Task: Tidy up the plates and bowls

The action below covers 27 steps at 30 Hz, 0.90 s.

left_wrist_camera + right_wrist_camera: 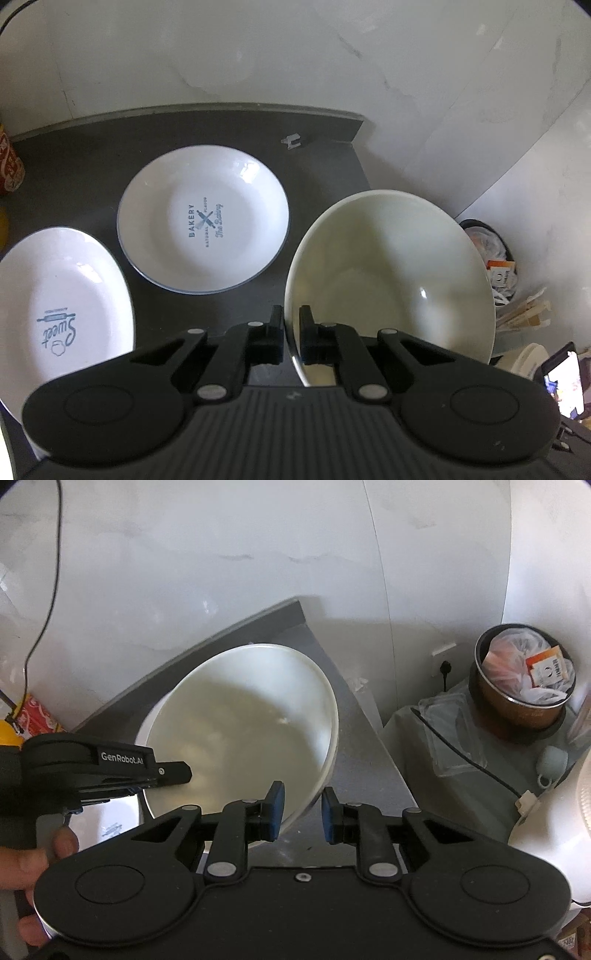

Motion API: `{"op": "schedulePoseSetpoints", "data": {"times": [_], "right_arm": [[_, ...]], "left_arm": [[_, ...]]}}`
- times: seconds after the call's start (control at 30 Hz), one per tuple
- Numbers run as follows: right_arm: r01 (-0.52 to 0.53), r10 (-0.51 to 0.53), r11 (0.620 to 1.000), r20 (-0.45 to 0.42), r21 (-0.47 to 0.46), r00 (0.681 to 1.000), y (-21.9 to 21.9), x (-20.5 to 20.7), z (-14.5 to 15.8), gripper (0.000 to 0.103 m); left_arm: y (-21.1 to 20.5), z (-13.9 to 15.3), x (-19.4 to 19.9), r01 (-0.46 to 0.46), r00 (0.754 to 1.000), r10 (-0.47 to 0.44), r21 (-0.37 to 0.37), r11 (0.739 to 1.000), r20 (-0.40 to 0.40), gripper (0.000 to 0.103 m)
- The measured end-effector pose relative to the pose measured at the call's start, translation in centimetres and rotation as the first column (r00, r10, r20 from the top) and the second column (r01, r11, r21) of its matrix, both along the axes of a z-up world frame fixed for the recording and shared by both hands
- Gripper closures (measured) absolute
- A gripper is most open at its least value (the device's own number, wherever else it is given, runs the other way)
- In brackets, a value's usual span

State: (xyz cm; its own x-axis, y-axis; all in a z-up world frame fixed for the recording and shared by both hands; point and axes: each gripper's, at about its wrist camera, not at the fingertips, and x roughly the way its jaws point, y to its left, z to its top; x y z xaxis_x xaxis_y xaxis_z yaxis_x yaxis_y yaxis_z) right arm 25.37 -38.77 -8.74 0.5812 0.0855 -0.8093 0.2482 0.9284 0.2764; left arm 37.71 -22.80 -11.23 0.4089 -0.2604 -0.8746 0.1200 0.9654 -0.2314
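A large cream bowl [391, 273] hangs tilted above the right end of the dark table [85, 155]. My left gripper [290, 319] is shut on its near rim, one finger inside and one outside. In the right wrist view the same bowl [243, 731] fills the centre, with the left gripper [181, 771] clamped on its left rim. My right gripper [301, 810] is open, and the bowl's near rim passes between its blue pads [276, 808], close to the left one. A round "Bakery" plate [203, 218] and an oval "Sweet" plate [62, 306] lie flat on the table.
A full trash bin [524, 690] stands on the floor to the right beyond the table edge. Close at the right is a white appliance [550, 834], with a black cable [476, 764] running to it. A red can [11, 166] stands at the table's far left. The wall is close behind.
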Motion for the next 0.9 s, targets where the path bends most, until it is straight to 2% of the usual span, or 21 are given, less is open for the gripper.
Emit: {"op": "schedulePoseSetpoints", "data": {"times": [0.43, 0.57, 0.9], "right_arm": [[0.006, -0.005, 1.000, 0.070, -0.017, 0.998, 3.3, -3.2, 3.6, 0.082], [0.004, -0.002, 1.000, 0.089, -0.022, 0.996, 5.0, -4.3, 4.9, 0.082], [0.002, 0.001, 1.000, 0.099, -0.030, 0.995, 8.6, -6.9, 6.2, 0.082]], "left_arm": [[3.8, 4.1, -3.2, 0.063, 0.995, -0.063, 0.001, 0.998, 0.072, 0.096], [6.1, 5.5, -4.5, 0.066, 0.995, -0.063, -0.039, 0.997, 0.080, 0.096], [10.0, 7.8, -7.8, 0.107, 0.988, -0.099, -0.059, 0.992, 0.120, 0.096]]}}
